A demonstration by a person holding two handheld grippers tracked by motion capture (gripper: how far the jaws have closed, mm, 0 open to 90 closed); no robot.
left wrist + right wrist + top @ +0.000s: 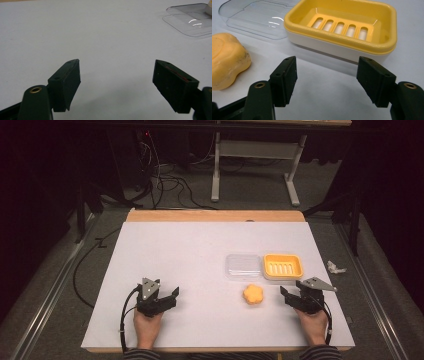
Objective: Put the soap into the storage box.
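Both hand-held grippers released, nothing grasped yet

The left hand-held gripper (170, 296) and right hand-held gripper (287, 295) are held wide apart over the tabletop (175, 255). The soap (225, 60) lies just left of the right one, the yellow soap dish (342, 27) ahead, the clear lid (254, 17) beside it. Judged: soap is to be grasped next.

Left claw (170, 296), right claw (286, 295): agape
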